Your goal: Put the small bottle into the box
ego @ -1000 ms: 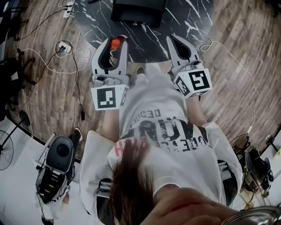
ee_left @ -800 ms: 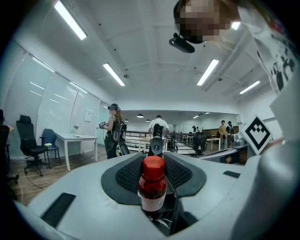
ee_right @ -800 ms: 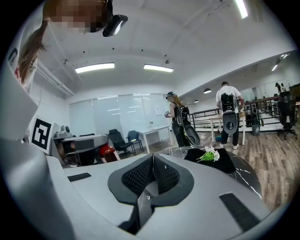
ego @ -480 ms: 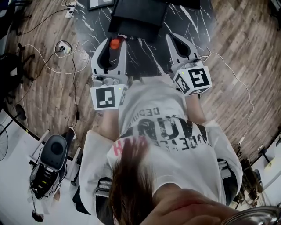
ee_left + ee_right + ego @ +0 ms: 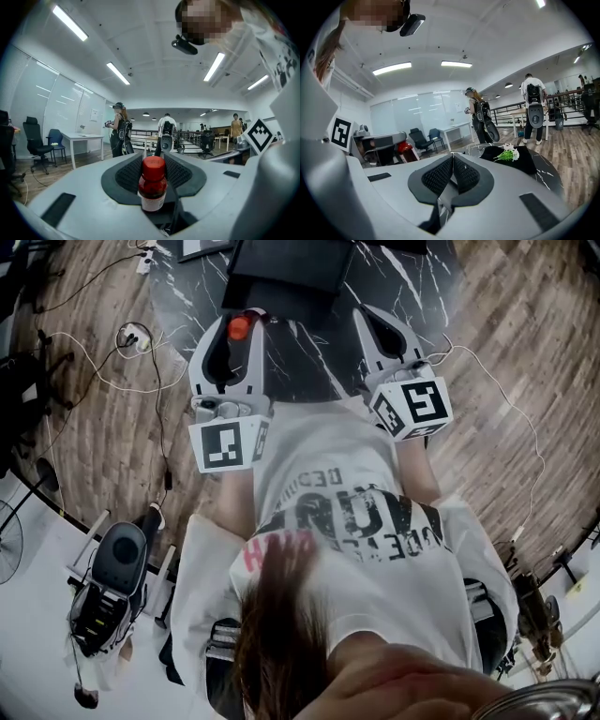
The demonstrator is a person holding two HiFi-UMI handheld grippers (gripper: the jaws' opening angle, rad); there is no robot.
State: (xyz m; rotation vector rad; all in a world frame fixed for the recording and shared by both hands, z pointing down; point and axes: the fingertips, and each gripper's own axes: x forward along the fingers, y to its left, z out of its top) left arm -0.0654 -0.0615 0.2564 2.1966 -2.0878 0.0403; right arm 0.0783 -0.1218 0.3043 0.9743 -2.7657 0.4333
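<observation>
In the head view my left gripper [image 5: 234, 321] reaches over the near edge of the black marble table [image 5: 412, 277], shut on a small bottle [image 5: 238, 328] with a red cap. In the left gripper view the bottle [image 5: 152, 187] stands upright between the black pads, its white label facing the camera. The black box [image 5: 286, 266] sits on the table just beyond the left gripper's tips. My right gripper [image 5: 372, 319] hangs over the table edge to the right, jaws shut with nothing between them. The right gripper view shows its pads [image 5: 440, 176] pressed together.
White and black cables [image 5: 112, 362] trail over the wooden floor at the left. A grey machine [image 5: 117, 573] stands at the lower left. A green and white sprig [image 5: 506, 153] lies on a black thing on the table. Several people stand farther off in the room.
Both grippers have shifted slightly forward over the table. The left one still grips the bottle, and the black box now lies closer to its tips.
</observation>
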